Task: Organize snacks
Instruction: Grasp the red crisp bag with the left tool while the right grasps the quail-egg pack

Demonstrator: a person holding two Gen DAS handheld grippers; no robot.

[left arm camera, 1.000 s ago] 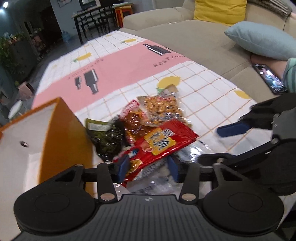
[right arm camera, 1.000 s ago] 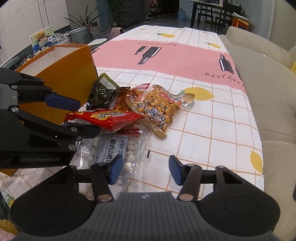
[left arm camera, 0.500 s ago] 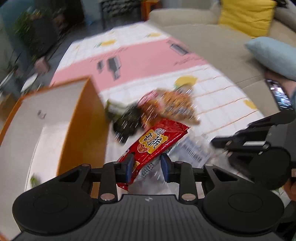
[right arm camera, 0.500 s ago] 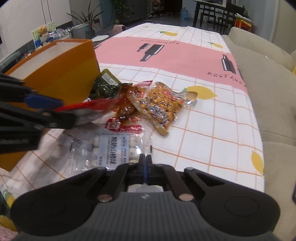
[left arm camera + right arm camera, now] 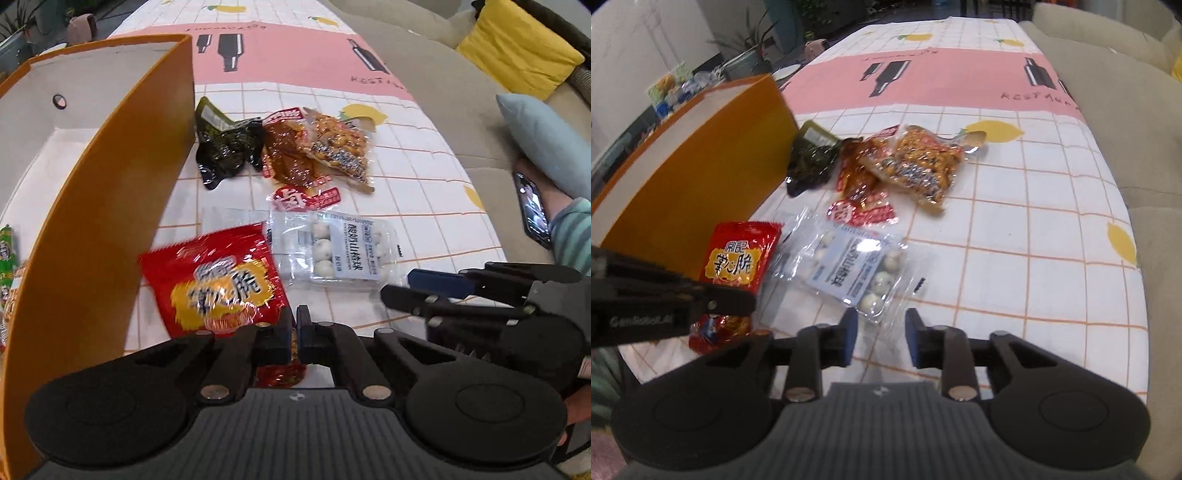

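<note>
Left claw (image 5: pixel 294 325) is clamped tight on the near edge of the red snack packet (image 5: pixel 218 280), a glossy crinkled foil pouch with a yellow panel and printed characters, held lifted just right of the orange box (image 5: pixel 110 192). Right claw (image 5: pixel 881 336) has just been opening; its blue pads stand partly apart and grip nothing, with the near edge of the clear packet of white balls (image 5: pixel 857 273) just beyond them. That packet is flat, transparent film with a white label, lying on the checked worktop (image 5: pixel 1034 229).
</note>
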